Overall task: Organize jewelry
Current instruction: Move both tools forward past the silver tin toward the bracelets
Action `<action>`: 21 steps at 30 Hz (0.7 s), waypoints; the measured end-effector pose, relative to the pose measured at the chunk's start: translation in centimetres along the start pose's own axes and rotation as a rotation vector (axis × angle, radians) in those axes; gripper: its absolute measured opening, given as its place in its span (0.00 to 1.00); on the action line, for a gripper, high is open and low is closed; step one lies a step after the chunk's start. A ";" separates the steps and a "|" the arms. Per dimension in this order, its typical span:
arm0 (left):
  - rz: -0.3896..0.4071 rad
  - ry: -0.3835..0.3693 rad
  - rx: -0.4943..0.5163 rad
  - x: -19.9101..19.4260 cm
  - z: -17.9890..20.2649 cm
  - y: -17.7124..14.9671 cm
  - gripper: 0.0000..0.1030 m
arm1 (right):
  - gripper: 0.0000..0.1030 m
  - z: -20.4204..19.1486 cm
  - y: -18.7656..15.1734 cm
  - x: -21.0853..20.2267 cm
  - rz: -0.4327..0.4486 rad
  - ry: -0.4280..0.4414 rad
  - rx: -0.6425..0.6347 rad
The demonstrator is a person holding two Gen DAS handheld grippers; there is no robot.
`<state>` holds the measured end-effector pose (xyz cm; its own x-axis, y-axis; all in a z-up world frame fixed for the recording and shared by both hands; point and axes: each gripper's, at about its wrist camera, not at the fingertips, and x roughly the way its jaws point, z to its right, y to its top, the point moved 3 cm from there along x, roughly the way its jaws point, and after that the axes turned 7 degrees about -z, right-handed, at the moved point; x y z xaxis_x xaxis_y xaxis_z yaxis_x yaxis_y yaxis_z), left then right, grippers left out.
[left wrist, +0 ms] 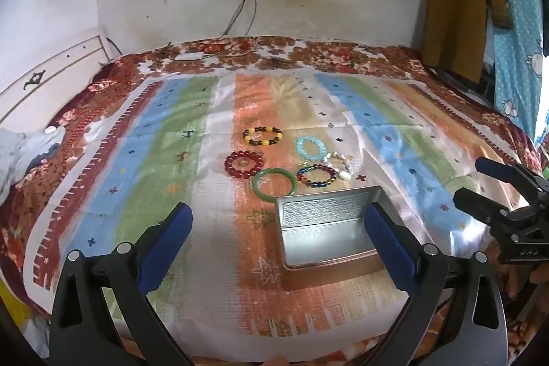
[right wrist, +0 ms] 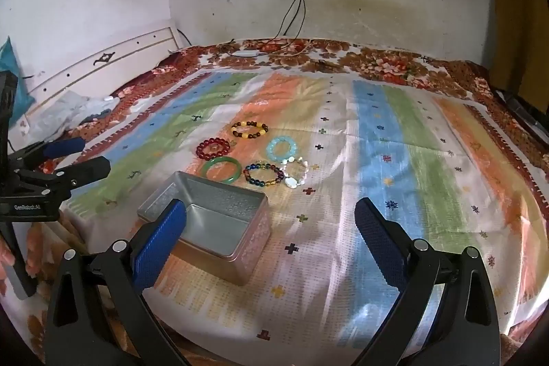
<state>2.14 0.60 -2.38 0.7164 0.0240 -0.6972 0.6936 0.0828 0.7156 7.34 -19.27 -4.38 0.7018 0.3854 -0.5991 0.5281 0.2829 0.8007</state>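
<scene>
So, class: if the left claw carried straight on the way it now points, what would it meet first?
Probably the striped cloth just left of the open metal tin, short of the green bangle. The left claw is open and empty, angled downward; depth is hard to judge, so its right finger might clip the tin.

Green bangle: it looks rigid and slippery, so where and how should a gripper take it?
Hedged: pinch the green bangle across its far-left rim from above, one finger inside. It lies flat; the tin crowds its near side.
</scene>
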 end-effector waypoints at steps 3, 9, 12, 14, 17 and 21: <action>-0.007 0.000 -0.011 0.1 -0.4 0.2 0.95 | 0.97 0.3 0.1 0.1 -0.006 0.005 0.014; -0.014 0.000 -0.013 0.2 -0.6 0.3 0.95 | 0.97 0.6 0.1 0.3 -0.012 0.003 0.025; -0.015 0.000 -0.013 0.2 -0.7 0.2 0.95 | 0.97 0.8 0.2 0.5 -0.019 0.012 0.038; -0.022 0.022 -0.021 0.4 -0.7 0.2 0.95 | 0.97 1.0 0.2 0.4 -0.015 0.011 0.045; -0.037 0.047 -0.037 0.7 -1.1 0.3 0.95 | 0.97 1.0 0.3 0.6 -0.018 0.005 0.044; -0.043 0.035 -0.033 0.9 -1.3 0.4 0.95 | 0.97 0.8 0.4 0.9 -0.027 0.007 0.040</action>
<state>2.91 1.96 -2.76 0.6827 0.0549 -0.7286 0.7202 0.1177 0.6837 8.62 -19.52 -4.59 0.6839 0.3838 -0.6204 0.5655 0.2584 0.7832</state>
